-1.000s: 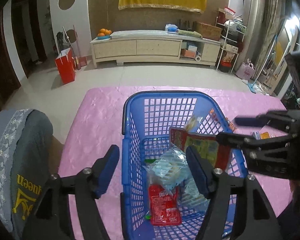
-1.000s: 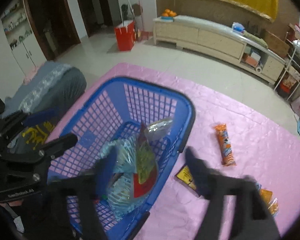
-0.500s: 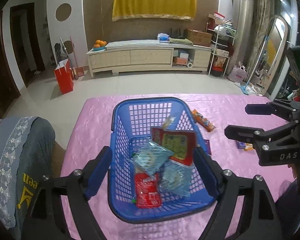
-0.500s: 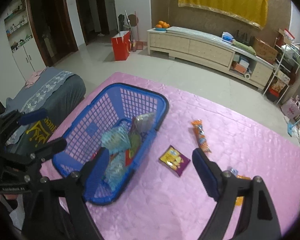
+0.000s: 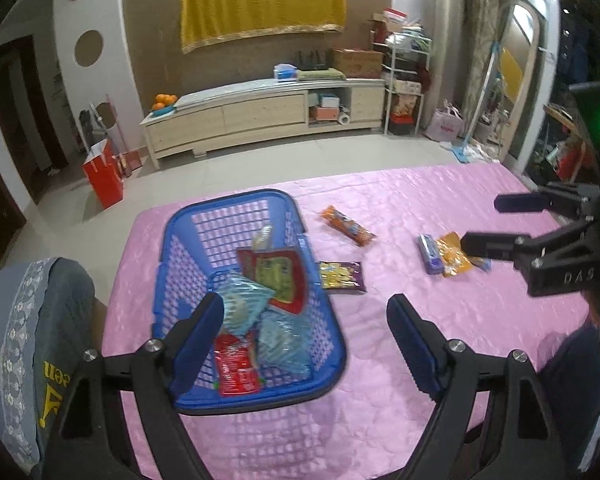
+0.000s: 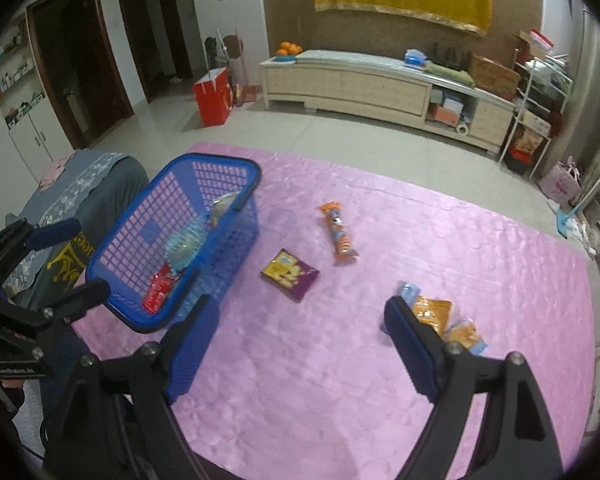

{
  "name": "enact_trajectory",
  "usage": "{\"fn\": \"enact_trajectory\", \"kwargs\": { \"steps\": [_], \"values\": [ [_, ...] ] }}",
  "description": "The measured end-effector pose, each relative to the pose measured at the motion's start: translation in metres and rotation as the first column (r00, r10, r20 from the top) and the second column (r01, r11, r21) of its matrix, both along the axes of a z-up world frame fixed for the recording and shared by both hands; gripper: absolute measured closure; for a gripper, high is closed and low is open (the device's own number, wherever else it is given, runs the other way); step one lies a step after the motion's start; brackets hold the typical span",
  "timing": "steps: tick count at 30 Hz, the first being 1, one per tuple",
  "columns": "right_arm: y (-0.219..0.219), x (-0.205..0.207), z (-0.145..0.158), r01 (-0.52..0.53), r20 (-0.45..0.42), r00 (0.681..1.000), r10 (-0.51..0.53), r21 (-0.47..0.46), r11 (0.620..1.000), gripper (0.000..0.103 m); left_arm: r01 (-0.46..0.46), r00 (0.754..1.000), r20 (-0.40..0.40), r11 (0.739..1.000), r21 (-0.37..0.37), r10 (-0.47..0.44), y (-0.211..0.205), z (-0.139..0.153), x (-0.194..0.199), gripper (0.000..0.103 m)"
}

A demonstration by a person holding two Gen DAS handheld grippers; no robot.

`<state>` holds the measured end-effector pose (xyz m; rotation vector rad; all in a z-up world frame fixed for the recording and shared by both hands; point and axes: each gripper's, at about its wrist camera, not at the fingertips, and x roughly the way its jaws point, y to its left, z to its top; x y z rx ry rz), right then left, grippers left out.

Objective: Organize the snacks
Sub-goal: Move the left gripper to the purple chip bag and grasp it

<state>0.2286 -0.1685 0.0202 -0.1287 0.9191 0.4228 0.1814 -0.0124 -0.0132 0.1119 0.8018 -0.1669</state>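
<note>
**Snack sorting partly complete: both grippers empty, four items outstanding**

Left gripper (image 5: 304, 340) and right gripper (image 6: 296, 344): fingers spread wide, nothing between them, both clear above the table (image 6: 340, 400).

Done: several packets lie in the blue basket (image 5: 300, 216), at 11 o'clock from the left fingers.

Left, by judgement: purple packet (image 6: 290, 275) at 12 o'clock from the right fingers, orange tube (image 6: 338, 236) beyond it, orange packets (image 6: 434, 312) and a small blue bar (image 5: 430, 254) at 2 o'clock.

Left view shows the basket's contents from above; right view shows them mostly behind its wall, and the loose items more plainly.
</note>
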Motion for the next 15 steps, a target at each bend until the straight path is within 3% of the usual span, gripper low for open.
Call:
{"fn": "enact_trajectory", "kwargs": {
  "steps": [8,15],
  "values": [
    [-0.035,0.001,-0.012,0.035,-0.006,0.999,-0.035,-0.016,0.999,0.015,0.057,0.997,-0.051,0.998,0.023,-0.055,-0.049,-0.018,0.015,0.021],
    [-0.068,0.013,-0.042,0.095,-0.048,0.994,-0.096,-0.011,0.995,0.015,0.099,0.992,-0.080,0.993,0.061,-0.094,-0.089,-0.035,0.034,0.021]
  ]
}}
